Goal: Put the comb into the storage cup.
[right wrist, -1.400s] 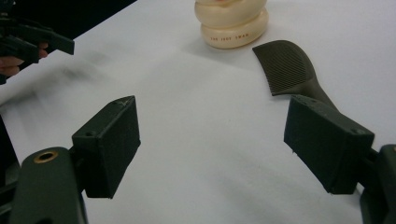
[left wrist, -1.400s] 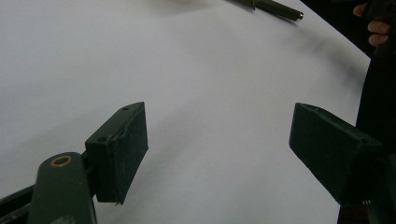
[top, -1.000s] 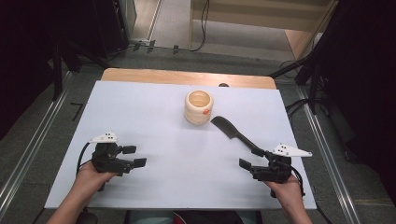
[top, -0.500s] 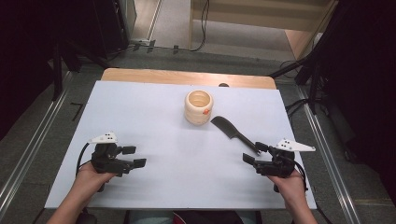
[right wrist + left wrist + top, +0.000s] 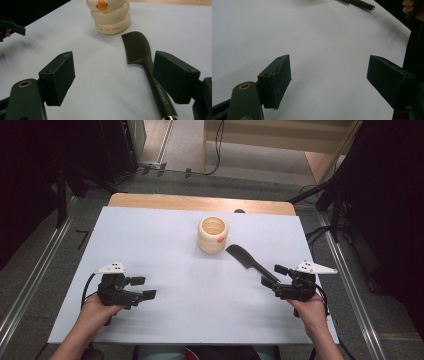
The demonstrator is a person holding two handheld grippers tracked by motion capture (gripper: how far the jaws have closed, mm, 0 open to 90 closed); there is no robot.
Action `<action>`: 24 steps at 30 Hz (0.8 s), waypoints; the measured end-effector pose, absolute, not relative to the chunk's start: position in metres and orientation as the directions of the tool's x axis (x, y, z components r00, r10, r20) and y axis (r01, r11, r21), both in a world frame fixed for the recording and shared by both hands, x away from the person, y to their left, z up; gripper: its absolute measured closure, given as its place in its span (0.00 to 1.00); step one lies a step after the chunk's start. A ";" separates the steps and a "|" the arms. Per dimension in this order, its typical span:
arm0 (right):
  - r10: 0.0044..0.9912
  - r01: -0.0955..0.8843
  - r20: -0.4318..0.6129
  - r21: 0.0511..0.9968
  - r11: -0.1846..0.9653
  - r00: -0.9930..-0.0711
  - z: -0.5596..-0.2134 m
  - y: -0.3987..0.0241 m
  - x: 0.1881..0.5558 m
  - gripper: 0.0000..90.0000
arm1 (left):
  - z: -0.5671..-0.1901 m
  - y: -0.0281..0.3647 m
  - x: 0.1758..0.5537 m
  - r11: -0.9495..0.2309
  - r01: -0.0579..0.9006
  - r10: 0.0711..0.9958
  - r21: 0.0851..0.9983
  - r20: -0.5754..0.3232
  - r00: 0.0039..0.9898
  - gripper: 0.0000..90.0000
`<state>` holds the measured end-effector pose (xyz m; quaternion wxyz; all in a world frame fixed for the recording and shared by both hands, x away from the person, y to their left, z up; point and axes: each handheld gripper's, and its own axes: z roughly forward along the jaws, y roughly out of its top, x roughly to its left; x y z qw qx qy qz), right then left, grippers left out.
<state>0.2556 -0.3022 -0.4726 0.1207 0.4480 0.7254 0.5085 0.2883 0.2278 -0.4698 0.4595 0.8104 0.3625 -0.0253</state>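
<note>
**Both grippers wide apart over the white table, dark comb beside the right one**

A dark olive plastic comb with a long slim handle (image 5: 247,261) lies flat on the white table surface (image 5: 165,235), its toothed head pointing towards a cream ribbed duck-faced cup with an orange beak (image 5: 212,234) that stands upright near the far middle of the table. The comb's head is just beside the cup's base but apart from it.

The right gripper (image 5: 272,277) hovers at the near right of the table, held in a person's right hand (image 5: 306,310). Its jaws stand wide apart and grip nothing. In the right gripper view the comb's handle (image 5: 156,87) runs just inside the right-hand jaw, and the comb's toothed head (image 5: 136,47) lies ahead between the jaws, with the cup (image 5: 111,16) beyond it.

The left gripper (image 5: 142,287) sits at the near left, well apart from the comb and cup, held in the person's left hand (image 5: 97,307). Its jaws are also spread wide and empty, with bare white table between them in the left gripper view, where the end of the comb's handle (image 5: 362,4) shows far off.
</note>
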 end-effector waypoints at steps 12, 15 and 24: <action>0.781 0.511 0.257 0.854 0.092 -0.570 -0.474 -0.312 0.279 0.19 | -0.470 0.228 0.289 -0.313 0.612 0.564 0.727 -0.376 0.735 0.22; 0.783 0.518 0.263 0.851 0.087 -0.563 -0.474 -0.314 0.284 0.19 | -0.470 0.228 0.289 -0.315 0.611 0.565 0.726 -0.374 0.736 0.22; 0.790 0.520 0.268 0.851 0.075 -0.551 -0.476 -0.318 0.302 0.19 | -0.470 0.228 0.289 -0.312 0.612 0.564 0.726 -0.377 0.735 0.22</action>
